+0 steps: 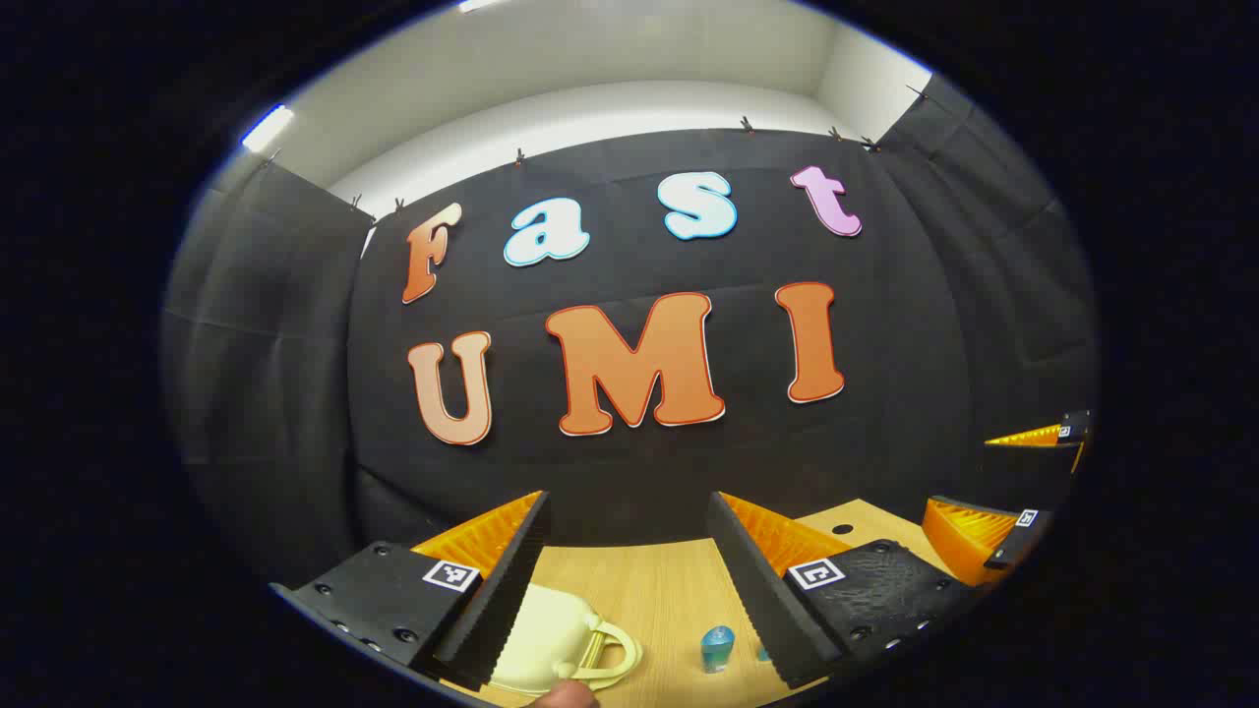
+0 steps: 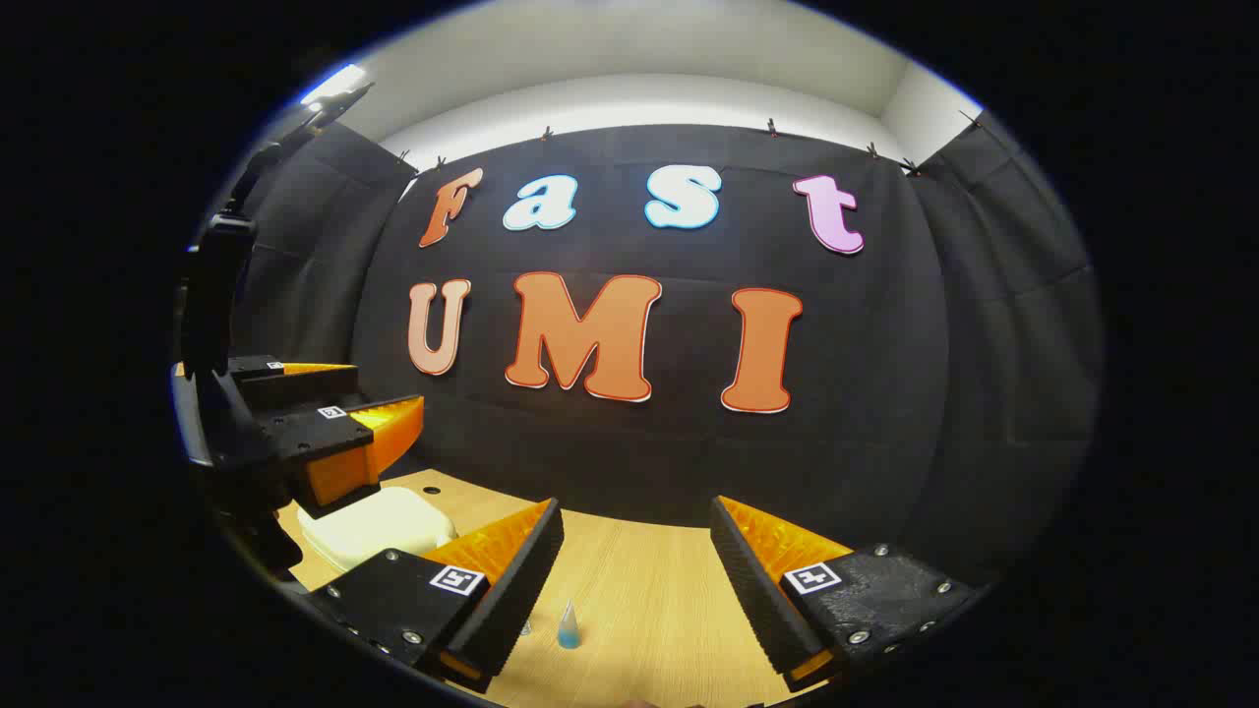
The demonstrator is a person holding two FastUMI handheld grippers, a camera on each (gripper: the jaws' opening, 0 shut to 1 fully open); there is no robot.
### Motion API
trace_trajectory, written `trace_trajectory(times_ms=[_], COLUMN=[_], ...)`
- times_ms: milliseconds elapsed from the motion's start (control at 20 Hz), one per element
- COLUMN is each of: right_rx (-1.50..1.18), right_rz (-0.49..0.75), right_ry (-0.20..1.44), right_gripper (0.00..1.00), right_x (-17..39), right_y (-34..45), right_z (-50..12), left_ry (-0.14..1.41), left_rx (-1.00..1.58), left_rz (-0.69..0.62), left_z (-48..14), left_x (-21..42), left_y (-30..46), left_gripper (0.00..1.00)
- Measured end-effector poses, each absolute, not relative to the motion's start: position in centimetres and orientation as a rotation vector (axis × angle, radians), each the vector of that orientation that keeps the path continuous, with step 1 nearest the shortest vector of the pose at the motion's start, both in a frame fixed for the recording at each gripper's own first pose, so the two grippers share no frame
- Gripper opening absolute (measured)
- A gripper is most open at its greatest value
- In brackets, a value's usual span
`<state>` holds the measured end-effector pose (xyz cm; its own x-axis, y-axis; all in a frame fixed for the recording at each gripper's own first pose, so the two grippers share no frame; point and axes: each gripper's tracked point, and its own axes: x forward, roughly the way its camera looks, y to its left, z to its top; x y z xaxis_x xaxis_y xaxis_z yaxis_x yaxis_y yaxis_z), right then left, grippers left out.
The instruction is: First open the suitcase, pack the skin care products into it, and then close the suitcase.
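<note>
Wooden table (image 1: 669,590), both tongs wide open, empty

- No wording, brand or number can be read on any object.
- Small square black-and-white coded tags sit on the left tool (image 1: 628,580) and the right tool (image 2: 637,580); they carry patterns, not legible characters.

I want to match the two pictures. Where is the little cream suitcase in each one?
Left gripper view: the suitcase lies closed at the bottom edge, beside the left gripper's own left finger.
Right gripper view: it sits low on the left, under the other gripper.
Shared landmark: the wooden table.
</note>
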<state>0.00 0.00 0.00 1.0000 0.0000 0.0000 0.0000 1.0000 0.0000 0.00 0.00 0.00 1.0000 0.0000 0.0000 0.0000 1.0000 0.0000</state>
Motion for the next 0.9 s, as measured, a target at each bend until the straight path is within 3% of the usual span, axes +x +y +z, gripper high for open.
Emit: trace_trajectory(times_ms=[900], right_rx=[-0.029], right_rz=[-0.047], right_ry=[0.041], right_gripper=[0.95], right_x=[3.8], right_y=[2.4], right_z=[-1.1], left_ry=[0.07], left_rx=[0.018], left_rz=[-0.06], left_z=[-5.7], left_x=[3.8], left_y=[2.2], left_gripper=[0.98])
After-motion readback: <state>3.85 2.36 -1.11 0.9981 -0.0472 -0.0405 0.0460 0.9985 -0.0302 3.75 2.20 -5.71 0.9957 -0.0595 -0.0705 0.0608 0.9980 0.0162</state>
